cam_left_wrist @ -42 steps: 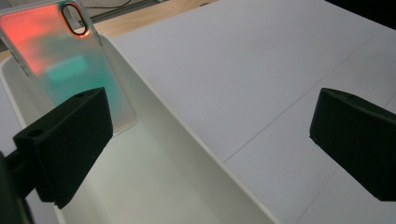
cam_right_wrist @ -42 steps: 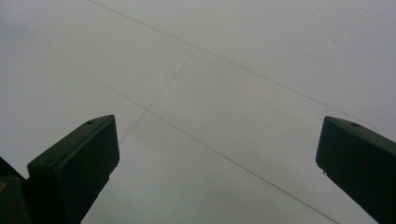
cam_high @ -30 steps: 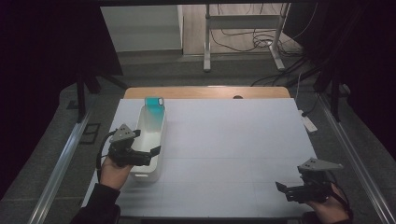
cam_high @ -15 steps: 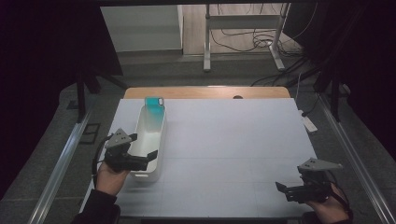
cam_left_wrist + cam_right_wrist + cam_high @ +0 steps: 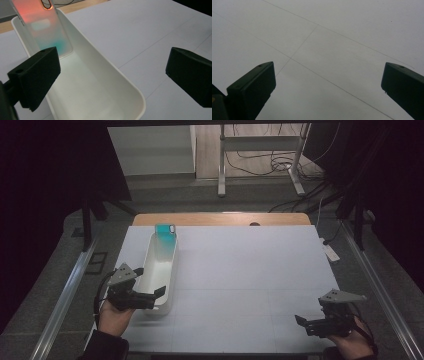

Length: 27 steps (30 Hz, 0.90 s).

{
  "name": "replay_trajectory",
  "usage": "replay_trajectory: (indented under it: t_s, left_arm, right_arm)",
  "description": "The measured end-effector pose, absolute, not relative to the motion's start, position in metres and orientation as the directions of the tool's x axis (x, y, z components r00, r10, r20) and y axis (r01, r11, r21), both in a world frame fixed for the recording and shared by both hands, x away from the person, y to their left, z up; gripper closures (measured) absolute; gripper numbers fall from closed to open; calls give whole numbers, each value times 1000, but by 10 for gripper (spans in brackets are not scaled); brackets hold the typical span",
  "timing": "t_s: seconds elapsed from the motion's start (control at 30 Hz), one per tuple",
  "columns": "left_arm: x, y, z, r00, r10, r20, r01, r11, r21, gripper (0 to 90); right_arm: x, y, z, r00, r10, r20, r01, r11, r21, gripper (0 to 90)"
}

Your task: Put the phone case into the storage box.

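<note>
Since a second ago the left gripper (image 5: 150, 296) has drawn back toward the person and down the tray (image 5: 167, 290), from about mid-tray to its near end; the right gripper (image 5: 306, 324) has kept its place.

The tray, a long white tub, lies on the left part of the table (image 5: 250, 270), its length running away from the person. A phone (image 5: 165, 232) with a teal-to-orange face leans upright against the tray's far end wall; the rest of the tray's floor is bare. In the left gripper view the tray's near right wall (image 5: 120, 82) runs up between the two jaws, one jaw over the tray's inside and the other over the table beyond the wall, and the phone (image 5: 42, 27) stands further off.

The left gripper's jaws are spread wide, holding nothing, pointing rightward over the tray's near end. The left hand (image 5: 114, 317) grips it from below.

The right gripper rests low near the table's near right corner, well apart from the tray, jaws also wide apart and holding nothing, pointing left over bare table (image 5: 332, 50). The right hand (image 5: 350, 340) holds it from behind.

Beyond the table, cables lie on the floor around a metal stand.
</note>
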<state>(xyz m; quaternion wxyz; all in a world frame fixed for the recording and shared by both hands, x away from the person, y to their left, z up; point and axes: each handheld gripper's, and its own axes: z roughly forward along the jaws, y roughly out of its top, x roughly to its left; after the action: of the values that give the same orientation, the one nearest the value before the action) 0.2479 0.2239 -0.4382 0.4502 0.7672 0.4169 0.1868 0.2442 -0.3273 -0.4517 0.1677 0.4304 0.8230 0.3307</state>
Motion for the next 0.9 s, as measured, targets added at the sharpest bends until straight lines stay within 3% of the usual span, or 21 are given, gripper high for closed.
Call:
replay_trajectory:
  t_s: [0.9]
  left_arm:
    - [218,250,-447,528,840,-122,504,-195,842,1]
  right_arm:
    - [244,-327,-452,-572,820,6,598,413,687,0]
